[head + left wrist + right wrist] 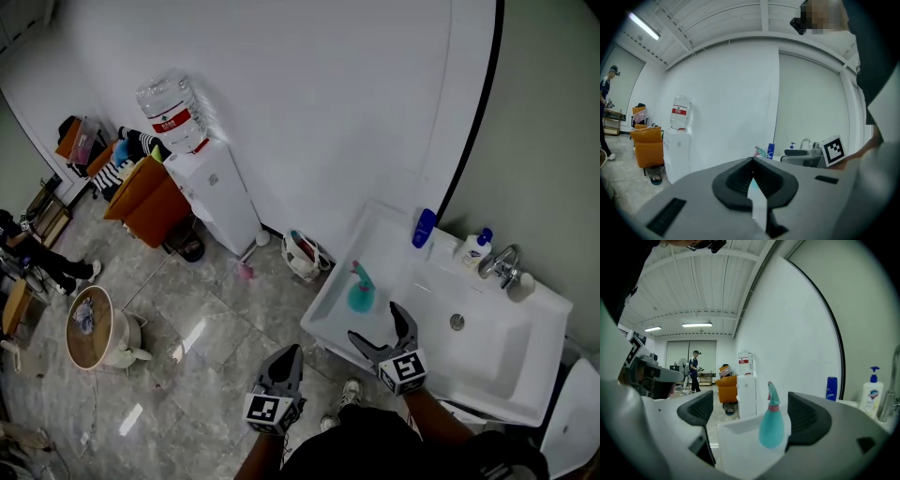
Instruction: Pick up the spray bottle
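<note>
Lower centre: we wear a dark top [375, 450] and pale shoes [349, 392] | our left gripper [292, 352], right gripper [375, 322]: grey, black pads [696, 411], black-and-white marker cubes [403, 369].

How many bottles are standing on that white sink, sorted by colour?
Teal spray bottle: 1
Blue bottle: 1
White pump bottle: 1
Total: 3
</note>
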`<action>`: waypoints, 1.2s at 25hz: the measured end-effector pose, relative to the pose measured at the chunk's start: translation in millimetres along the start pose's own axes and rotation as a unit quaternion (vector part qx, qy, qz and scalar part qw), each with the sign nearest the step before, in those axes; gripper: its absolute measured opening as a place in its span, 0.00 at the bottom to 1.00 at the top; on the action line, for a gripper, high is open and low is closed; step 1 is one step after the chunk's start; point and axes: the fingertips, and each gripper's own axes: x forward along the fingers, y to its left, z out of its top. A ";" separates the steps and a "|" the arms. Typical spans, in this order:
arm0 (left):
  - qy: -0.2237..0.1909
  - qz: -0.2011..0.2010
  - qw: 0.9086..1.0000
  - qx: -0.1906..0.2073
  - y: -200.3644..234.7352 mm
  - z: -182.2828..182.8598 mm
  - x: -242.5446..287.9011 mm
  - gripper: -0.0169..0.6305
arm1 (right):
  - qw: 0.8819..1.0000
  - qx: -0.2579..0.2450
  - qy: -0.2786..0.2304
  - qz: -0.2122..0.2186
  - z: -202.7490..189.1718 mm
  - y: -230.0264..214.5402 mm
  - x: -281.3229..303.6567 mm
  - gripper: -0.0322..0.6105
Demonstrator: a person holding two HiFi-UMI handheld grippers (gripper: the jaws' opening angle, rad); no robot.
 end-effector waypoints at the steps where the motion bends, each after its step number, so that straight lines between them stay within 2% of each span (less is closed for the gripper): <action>1: 0.001 0.000 1.000 -0.003 1.8 1.0 6.3 0.02 | 1.000 0.001 0.001 0.000 -1.1 -4.5 5.2 0.82; 6: 0.014 -0.005 1.000 -0.010 3.9 -0.5 34.7 0.02 | 1.000 0.009 0.009 0.004 -11.0 -24.2 27.9 0.82; 11: 0.017 -0.017 0.999 0.032 -9.1 15.7 59.1 0.02 | 1.000 0.012 0.023 0.008 -23.6 -38.7 48.0 0.81; 16: 0.011 -0.010 1.000 0.027 -2.9 22.5 70.1 0.02 | 0.999 0.010 0.037 0.014 -31.0 -45.4 57.8 0.79; 21: 0.017 -0.017 0.999 0.021 7.5 20.4 82.1 0.02 | 0.999 0.005 0.046 0.012 -39.5 -52.8 66.3 0.68; 28: 0.019 -0.032 0.999 0.020 28.5 28.2 100.0 0.02 | 0.998 -0.004 0.055 0.005 -46.6 -49.8 84.5 0.44; 30: 0.017 -0.042 0.999 0.018 30.9 32.3 104.6 0.02 | 0.998 -0.006 0.063 -0.005 -49.7 -48.9 88.3 0.42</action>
